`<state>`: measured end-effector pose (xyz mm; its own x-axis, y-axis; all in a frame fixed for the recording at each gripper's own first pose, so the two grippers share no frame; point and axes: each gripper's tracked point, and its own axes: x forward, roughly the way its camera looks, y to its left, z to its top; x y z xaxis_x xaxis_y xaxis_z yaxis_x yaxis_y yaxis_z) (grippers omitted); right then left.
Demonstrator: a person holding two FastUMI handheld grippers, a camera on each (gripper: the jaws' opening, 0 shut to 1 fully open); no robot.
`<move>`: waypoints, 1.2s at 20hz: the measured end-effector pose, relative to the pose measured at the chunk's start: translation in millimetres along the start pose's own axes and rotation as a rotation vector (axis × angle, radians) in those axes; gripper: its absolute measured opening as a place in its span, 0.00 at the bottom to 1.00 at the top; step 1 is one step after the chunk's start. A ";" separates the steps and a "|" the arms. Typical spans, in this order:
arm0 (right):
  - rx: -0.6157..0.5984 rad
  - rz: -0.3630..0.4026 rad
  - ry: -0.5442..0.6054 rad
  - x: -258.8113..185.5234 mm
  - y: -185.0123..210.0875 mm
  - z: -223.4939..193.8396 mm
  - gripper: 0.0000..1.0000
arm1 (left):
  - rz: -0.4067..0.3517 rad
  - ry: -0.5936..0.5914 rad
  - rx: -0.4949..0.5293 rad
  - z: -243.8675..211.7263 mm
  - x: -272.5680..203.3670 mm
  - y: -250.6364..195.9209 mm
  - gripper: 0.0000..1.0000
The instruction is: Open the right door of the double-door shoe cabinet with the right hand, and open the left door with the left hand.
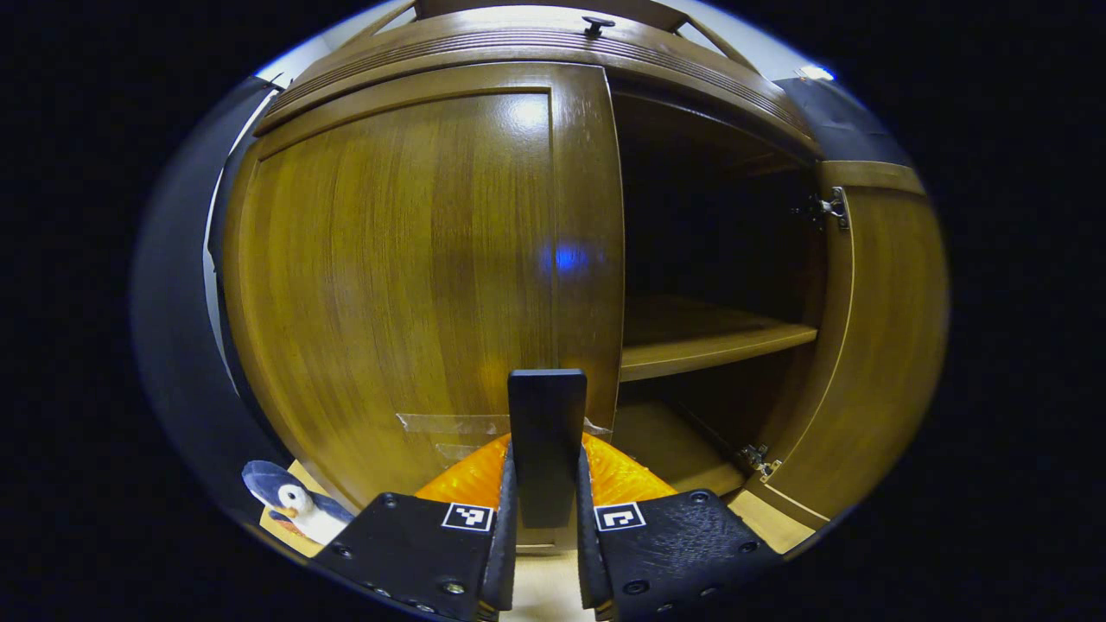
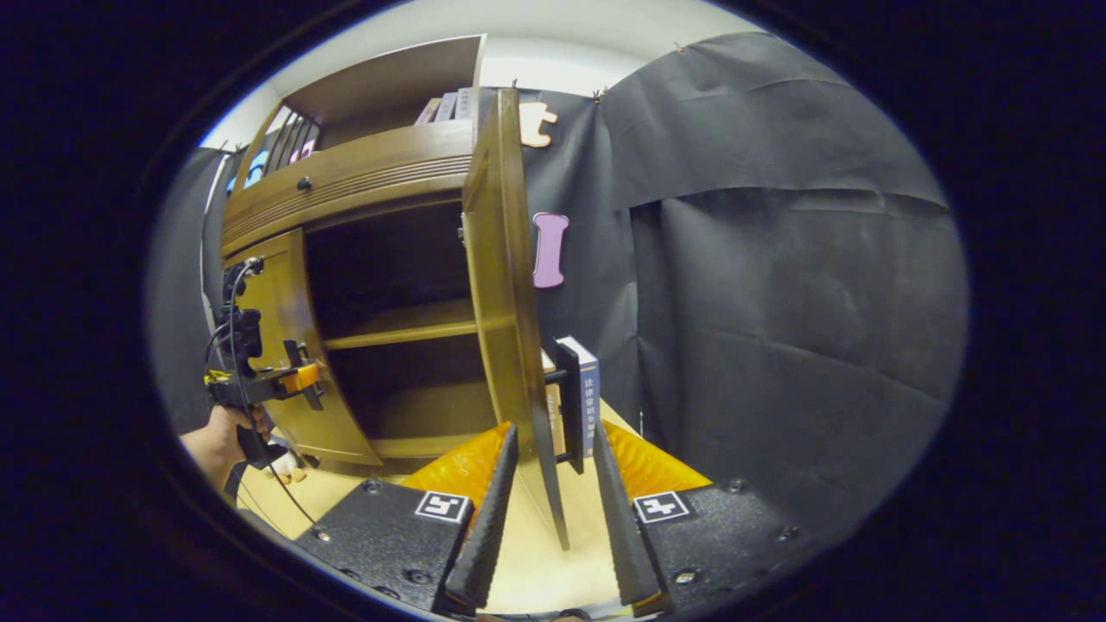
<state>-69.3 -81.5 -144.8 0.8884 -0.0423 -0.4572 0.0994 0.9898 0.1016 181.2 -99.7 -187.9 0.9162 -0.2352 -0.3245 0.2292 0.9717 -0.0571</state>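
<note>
The wooden shoe cabinet (image 1: 536, 47) has its left door (image 1: 389, 276) about flush with the front. My left gripper (image 1: 546, 449) is shut on that door's black handle (image 1: 546, 406), which stands upright between the fingers. The right door (image 1: 873, 345) is swung wide open, baring a dark inside with a shelf (image 1: 717, 341). In the right gripper view this open door (image 2: 505, 285) stands edge-on. Its black handle (image 2: 568, 402) and lower edge sit between the spread fingers of my open right gripper (image 2: 556, 432). Farther left, a hand (image 2: 229, 441) holds the left gripper (image 2: 298, 377) at the left door (image 2: 276, 345).
A penguin toy (image 1: 294, 505) lies on the floor by the cabinet's lower left corner. Books (image 2: 589, 397) stand just behind the open right door, close to the black cloth wall (image 2: 778, 259). More books (image 2: 449, 105) sit on top of the cabinet.
</note>
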 end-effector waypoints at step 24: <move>-0.081 0.294 0.061 13.0 128.4 -26.6 0.59 | 0.039 0.015 -0.048 -20.9 -93.8 22.9 0.28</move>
<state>-57.0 48.7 -161.2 0.8449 0.2530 -0.4714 -0.1960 0.9662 0.1672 93.6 -54.9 -178.5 0.9190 -0.1971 -0.3414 0.1769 0.9801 -0.0896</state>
